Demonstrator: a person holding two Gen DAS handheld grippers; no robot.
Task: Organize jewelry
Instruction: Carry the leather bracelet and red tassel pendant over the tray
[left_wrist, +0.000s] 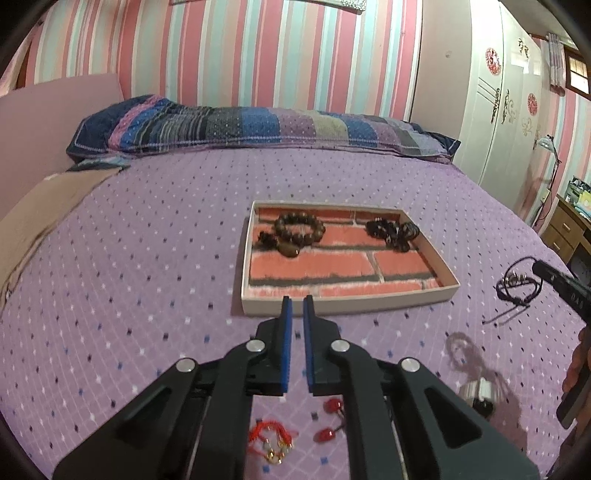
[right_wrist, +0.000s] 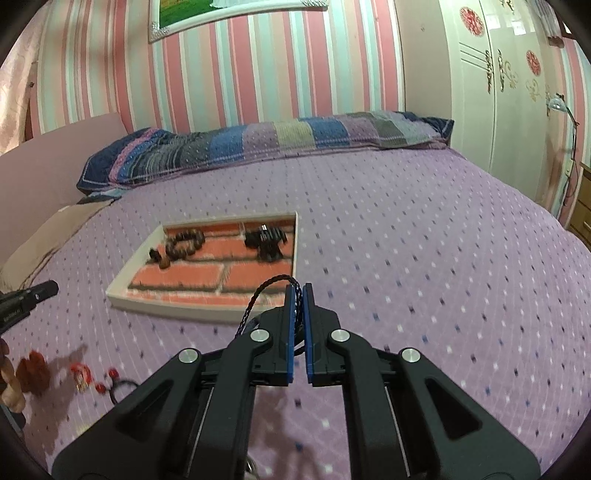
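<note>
A purple dotted bedspread (left_wrist: 147, 240) carries a shallow brick-lined tray (left_wrist: 255, 299), a striped pillow (left_wrist: 258, 127), red trinkets (left_wrist: 271, 439) and a small silver piece (left_wrist: 478, 391)

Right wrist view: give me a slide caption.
Right gripper shut on a dark braided cord bracelet, lifted above the purple bedspread near the brick-lined tray.

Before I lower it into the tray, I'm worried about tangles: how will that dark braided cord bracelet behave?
Likely floppy: the dark braided cord bracelet droops in loops from the right gripper. Probably light, since shut jaws hold it by one strand. Its loose tails may snag the tray rim.
</note>
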